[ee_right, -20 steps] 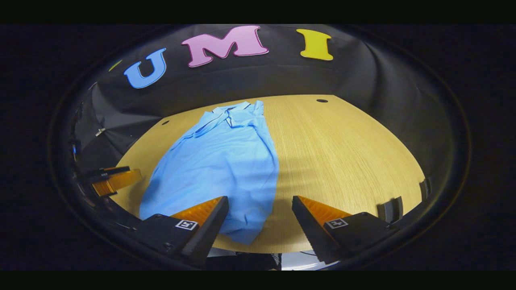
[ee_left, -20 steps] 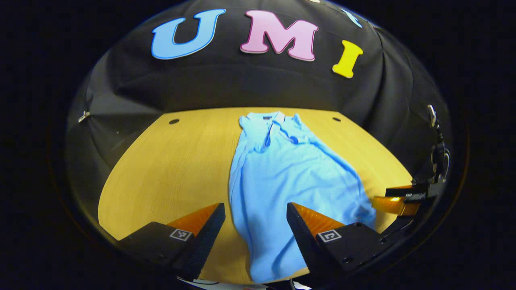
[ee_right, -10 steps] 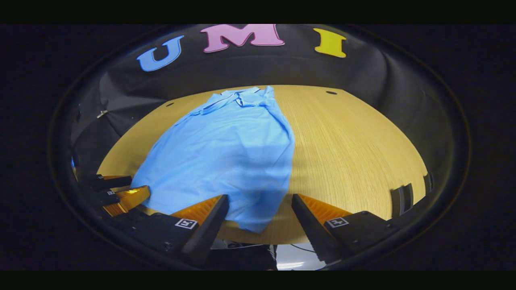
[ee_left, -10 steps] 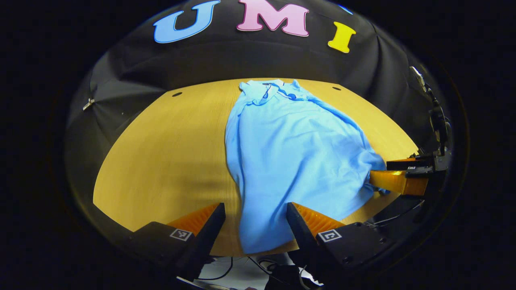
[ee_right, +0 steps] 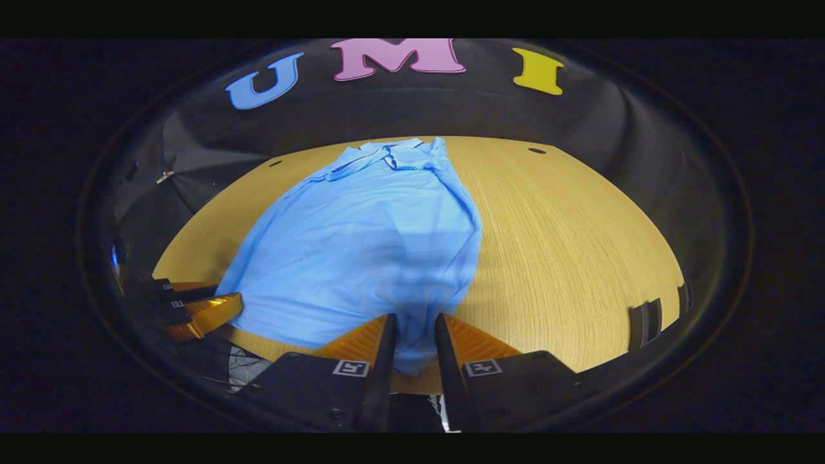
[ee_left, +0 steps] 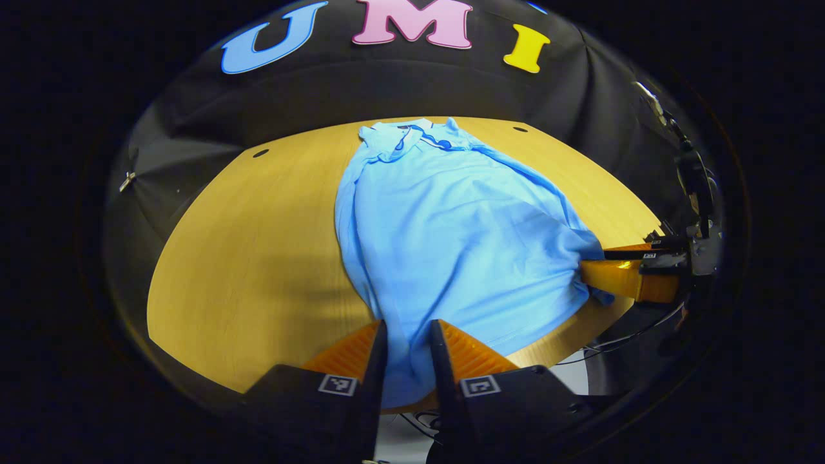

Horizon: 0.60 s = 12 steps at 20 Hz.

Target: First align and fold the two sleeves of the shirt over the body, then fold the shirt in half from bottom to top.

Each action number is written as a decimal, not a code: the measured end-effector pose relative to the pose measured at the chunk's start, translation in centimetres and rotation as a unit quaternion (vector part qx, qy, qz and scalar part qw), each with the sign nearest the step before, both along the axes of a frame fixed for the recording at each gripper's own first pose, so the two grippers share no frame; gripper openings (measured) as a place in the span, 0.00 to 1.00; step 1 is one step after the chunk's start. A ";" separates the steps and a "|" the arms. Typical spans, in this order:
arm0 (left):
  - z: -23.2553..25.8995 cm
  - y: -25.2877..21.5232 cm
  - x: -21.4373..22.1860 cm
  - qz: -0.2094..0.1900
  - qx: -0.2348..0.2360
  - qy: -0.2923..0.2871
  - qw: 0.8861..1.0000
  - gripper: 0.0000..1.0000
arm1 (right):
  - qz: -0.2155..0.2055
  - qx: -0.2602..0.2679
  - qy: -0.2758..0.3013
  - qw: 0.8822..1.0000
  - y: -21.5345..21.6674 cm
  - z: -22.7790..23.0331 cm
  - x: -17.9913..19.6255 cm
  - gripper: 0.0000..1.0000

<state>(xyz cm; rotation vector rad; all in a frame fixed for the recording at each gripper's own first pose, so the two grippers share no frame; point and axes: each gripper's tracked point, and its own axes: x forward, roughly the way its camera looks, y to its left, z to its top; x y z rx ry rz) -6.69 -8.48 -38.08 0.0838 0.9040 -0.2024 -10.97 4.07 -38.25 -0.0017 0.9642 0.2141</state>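
Both grippers, L (ee_left: 408,335) & R (ee_right: 414,325), nearly closed, pinching shirt (ee_left: 451,238) hem corners at table (ee_left: 258,245) near edge.

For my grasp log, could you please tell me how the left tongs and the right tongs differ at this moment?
The left tongs pinch the shirt at its hem corner on the person's left; the right tongs pinch the opposite hem corner. Bare table lies left of the left tongs' corner, and right of the right tongs'. Both are nearly closed, with cloth between the fingers, at the table's near edge.
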 end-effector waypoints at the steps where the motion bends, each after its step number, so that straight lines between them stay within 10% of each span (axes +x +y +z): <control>1: 0.0 -0.2 0.0 0.003 -0.001 0.002 1.000 0.23 | -0.008 0.005 0.002 1.000 0.0 0.0 0.1 0.36; 2: 0.0 -0.3 0.1 0.008 -0.003 0.007 1.000 0.20 | -0.008 0.008 0.005 1.000 0.1 0.0 0.2 0.14; 5: 0.1 -0.3 0.4 0.041 -0.032 0.028 0.998 0.07 | -0.009 0.027 0.015 0.999 0.1 -0.1 0.3 0.02; 11: 2.0 -0.3 1.1 0.085 -0.052 0.031 0.995 0.06 | -0.015 0.051 0.033 0.998 -0.8 0.8 1.3 0.13; 12: 2.6 -0.3 1.1 0.083 -0.047 0.030 0.995 0.06 | -0.007 0.048 0.033 0.998 -0.8 1.1 1.6 0.02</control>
